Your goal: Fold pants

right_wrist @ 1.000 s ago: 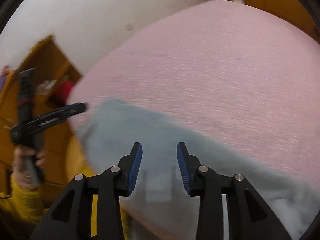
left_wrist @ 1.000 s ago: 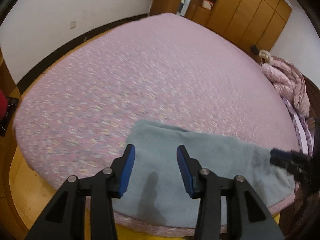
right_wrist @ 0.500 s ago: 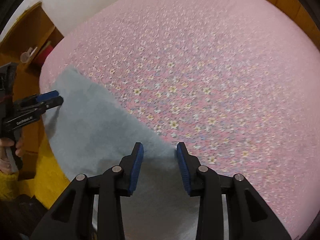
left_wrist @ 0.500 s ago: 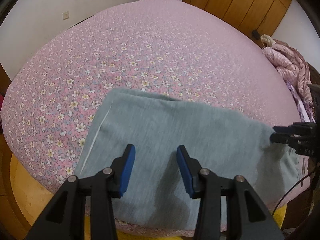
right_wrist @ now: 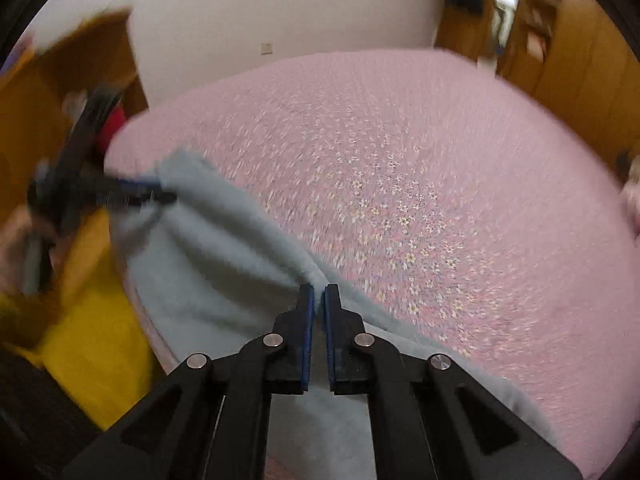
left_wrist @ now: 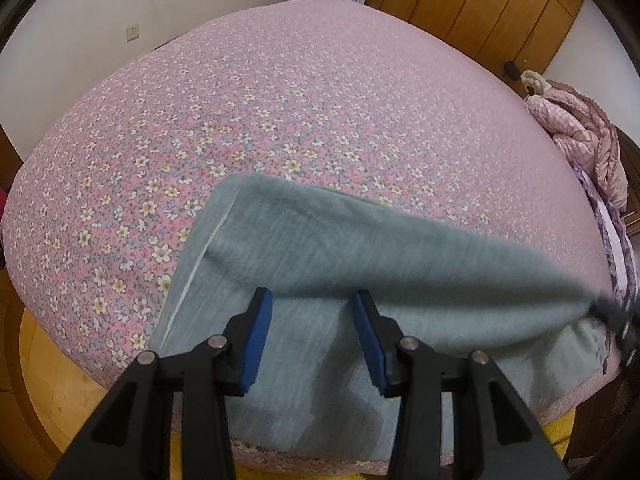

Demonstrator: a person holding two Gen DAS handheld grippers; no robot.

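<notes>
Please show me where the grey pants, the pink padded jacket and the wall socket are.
grey pants (left_wrist: 320, 248): left wrist view, on the raised upper layer of cloth.
pink padded jacket (left_wrist: 580, 136): left wrist view, on the middle of the heap at the bed's right edge.
wall socket (left_wrist: 132, 32): left wrist view, on its plate.

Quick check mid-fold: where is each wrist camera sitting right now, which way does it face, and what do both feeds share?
Left wrist: on the left gripper, angled down over the grey pants; jaws apart.
Right wrist: on the right gripper, angled down across the bed, pinching the pants' edge; a hand shows at left.
Shared: pants, floral bedsheet, wooden wardrobe.
</notes>
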